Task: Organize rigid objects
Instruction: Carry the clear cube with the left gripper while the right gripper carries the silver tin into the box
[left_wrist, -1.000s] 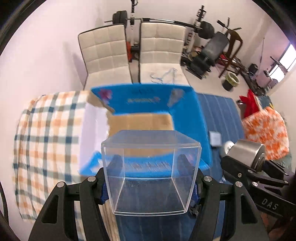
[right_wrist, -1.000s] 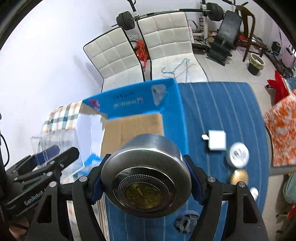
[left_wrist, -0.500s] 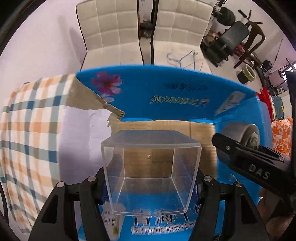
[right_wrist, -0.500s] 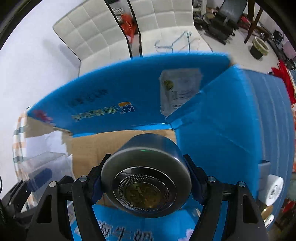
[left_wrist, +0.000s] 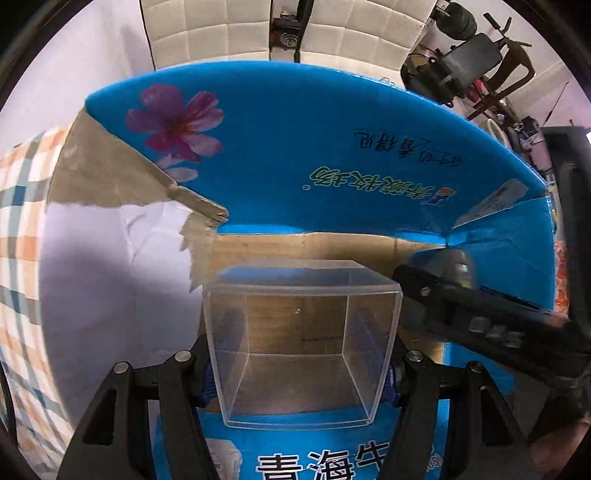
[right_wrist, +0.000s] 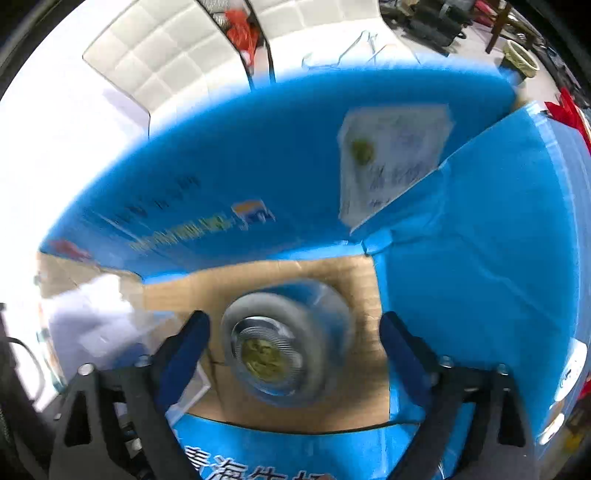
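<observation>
The left claw (left_wrist: 301, 363) is closed on a clear box (left_wrist: 301, 343), its fingers pressing the box's two side walls, and holds it over the mouth of the blue carton (left_wrist: 295, 147). The carton's brown floor shows through the box and just ahead of it, so the box looks above or just inside the opening; whether it touches the floor cannot be told.

The right claw (right_wrist: 293, 345) stands wide open, with a gap on each side between its blue pads (right_wrist: 184, 350) and the round tin (right_wrist: 286, 341). The tin lies between and just ahead of the fingers, over the carton's brown floor, and is blurred, so it seems to be dropping or only just landed. From the left wrist view the tin (left_wrist: 448, 264) shows to the right of the box, near the carton's right wall.

As a judgement: the tin is as good as stowed, and the clear box is one release from joining it. A few small items (right_wrist: 570, 373) show at the right edge beyond the carton wall, too blurred to name; they probably remain to be gathered.
</observation>
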